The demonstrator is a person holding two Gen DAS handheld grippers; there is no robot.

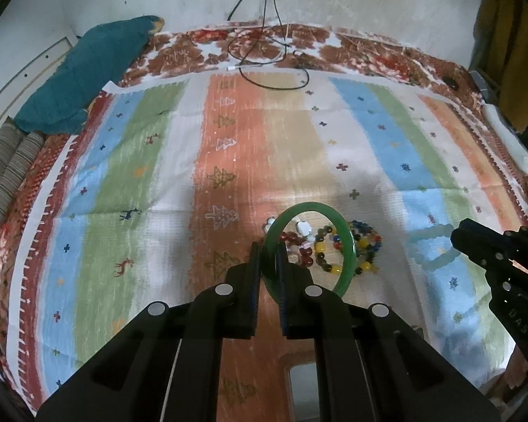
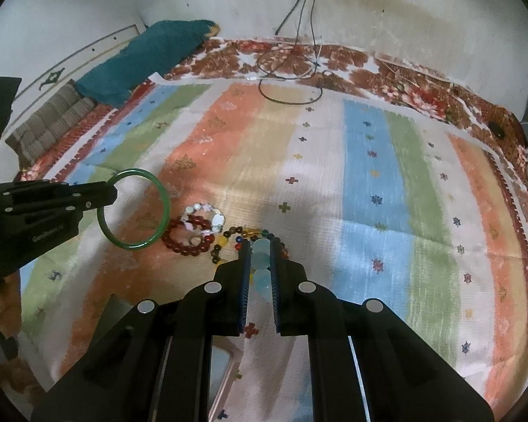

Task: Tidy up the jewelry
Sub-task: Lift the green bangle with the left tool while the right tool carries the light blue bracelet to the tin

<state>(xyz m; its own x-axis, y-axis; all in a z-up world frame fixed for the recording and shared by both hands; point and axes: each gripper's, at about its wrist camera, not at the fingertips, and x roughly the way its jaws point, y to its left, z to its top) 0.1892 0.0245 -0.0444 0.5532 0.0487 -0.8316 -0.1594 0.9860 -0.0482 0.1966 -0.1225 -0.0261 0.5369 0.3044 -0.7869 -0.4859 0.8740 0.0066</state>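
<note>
While both pieces hang clear of the cloth, the job looks like carrying each to its own spot w/o dropping or tangling. The green bangle point(image 1: 348, 246) is pinched by its rim in the left gripper point(image 1: 269, 256), jaws closed on it, ring upright above the bead pile. The right gripper point(image 2: 260, 256) is clamped on the pale blue bead bracelet point(image 2: 260, 258); in the left wrist view that bracelet dangles as a loop from its tip, right of the pile.

Doing it well, I'd say: keep grips firm, move slow, lower till each piece rests on fabric before releasing. The bangle is smooth, hard, glossy, so likely to slip or roll if let go on edge; lay it flat. The blue strand is floppy, frosted round beads, should settle in a heap.

Left on the striped blanket point(image 1: 369, 112): dark red bead bracelet point(image 2: 186, 235), a white/pink one point(image 2: 202, 211), a multicolour strand point(image 1: 364, 242), all overlapping. Cables point(image 1: 264, 45) lie well apart by the wall, near a teal cushion point(image 1: 88, 70).
</note>
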